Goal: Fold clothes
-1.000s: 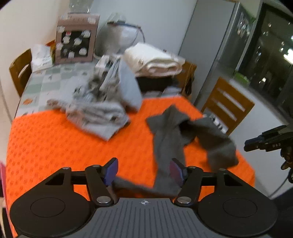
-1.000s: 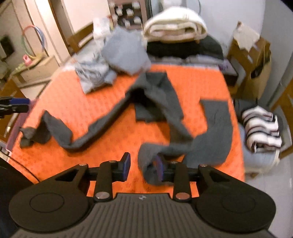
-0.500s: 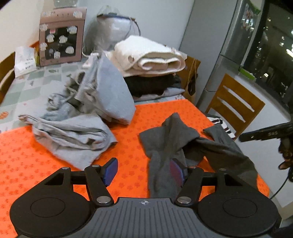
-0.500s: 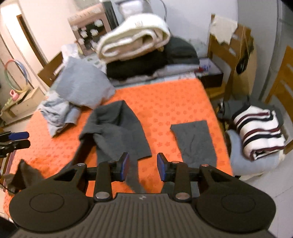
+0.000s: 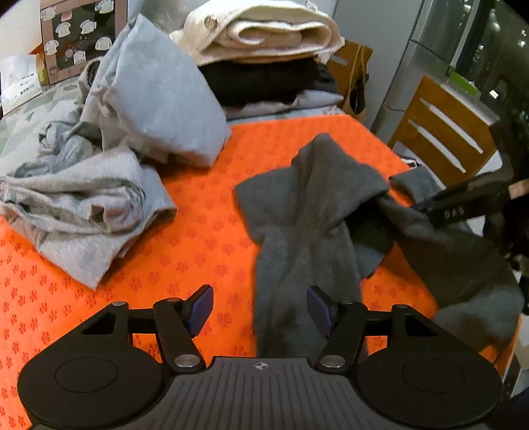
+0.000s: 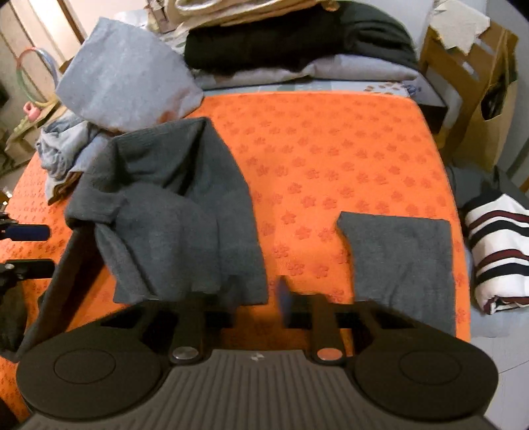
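Note:
A dark grey garment (image 5: 307, 211) lies crumpled on the orange cloth-covered table (image 5: 205, 205). In the right wrist view it (image 6: 172, 211) spreads across the left half, with one flat end (image 6: 400, 258) at the right edge. My left gripper (image 5: 259, 307) is open and empty, low over the near strip of the garment. My right gripper (image 6: 251, 297) is open just above the garment's near hem, with its left finger hidden behind the fabric. The right gripper also shows at the right of the left wrist view (image 5: 463, 205).
A heap of light grey clothes (image 5: 99, 158) lies at the left. A folded stack topped by a cream blanket (image 5: 264, 29) stands at the back. A wooden chair (image 5: 443, 132) and a striped garment (image 6: 499, 251) sit off the right edge.
Both grippers have moved forward and lower over the table, closer to the dark grey garment. The right gripper's jaws have opened wider. The garment has shifted and now lies more bunched.

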Motion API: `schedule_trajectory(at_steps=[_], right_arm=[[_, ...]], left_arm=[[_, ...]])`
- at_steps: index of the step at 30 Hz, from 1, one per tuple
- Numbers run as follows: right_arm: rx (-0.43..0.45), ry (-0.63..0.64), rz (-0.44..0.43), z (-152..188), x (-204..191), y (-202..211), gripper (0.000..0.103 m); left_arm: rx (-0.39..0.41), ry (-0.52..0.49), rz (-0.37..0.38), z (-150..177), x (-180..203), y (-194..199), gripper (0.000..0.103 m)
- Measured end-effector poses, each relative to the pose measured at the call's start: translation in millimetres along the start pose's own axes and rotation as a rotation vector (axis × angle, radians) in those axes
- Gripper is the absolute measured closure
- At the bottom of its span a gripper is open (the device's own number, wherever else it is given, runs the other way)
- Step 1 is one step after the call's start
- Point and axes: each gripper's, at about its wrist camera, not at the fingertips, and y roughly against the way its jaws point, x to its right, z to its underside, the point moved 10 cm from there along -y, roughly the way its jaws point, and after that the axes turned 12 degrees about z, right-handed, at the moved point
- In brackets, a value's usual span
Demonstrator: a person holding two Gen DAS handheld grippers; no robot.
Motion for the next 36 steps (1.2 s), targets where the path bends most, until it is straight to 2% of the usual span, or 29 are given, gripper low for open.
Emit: schedule_trajectory(at_steps=[4,10,14,17,19,22,23,25,28,34,36], right_arm=[[0.06,0.078,0.035,-25.2,-0.2,20.2,0.099],[0.229,0.321,0.201,-104.9,1.6,53.2,0.099],[0.314,0.456,0.304,-158.8,5.7,49.0,0.099],[0.35,0.481,0.33,-183.8,7.7,34.4,0.098],[0.348,0.448,0.334,-190.8,11.2,26.0,0.097],[0.316,0.344,0.29,-183.1,20.7,24.3,0.082],[0.3,0.304,0.267,-175.5,23.7,24.3,0.073],[0.261,0.219,0.212,-154.8,29.2,25.0,0.071],[0.199,0.105,0.133,-119.6,35.2,23.9,0.069],[0.11,-0.02,0.048,-53.1,25.5,15.7,0.064],[0.093,-0.048,0.019,-38.1,19.3,13.1,0.06]], left_arm=[[-0.019,-0.001,-0.002,4.9,-0.8,-5.8,0.038],[-0.032,-0.005,0.007,7.5,-0.4,-12.5,0.038],[-0.032,-0.017,0.018,6.0,3.0,-17.1,0.038],[-0.038,-0.025,0.014,6.9,3.2,-21.6,0.038],[-0.046,-0.023,0.008,9.0,1.2,-24.1,0.038],[-0.058,-0.012,0.009,13.6,-1.1,-27.2,0.038],[-0.063,-0.008,0.012,15.3,-1.7,-28.1,0.039],[-0.071,-0.003,0.011,19.3,-2.4,-29.1,0.044],[-0.08,0.012,0.014,25.1,-4.3,-29.3,0.045],[-0.097,0.009,0.029,35.3,-1.6,-26.7,0.045],[-0.093,-0.002,0.025,38.2,-0.1,-25.9,0.046]])
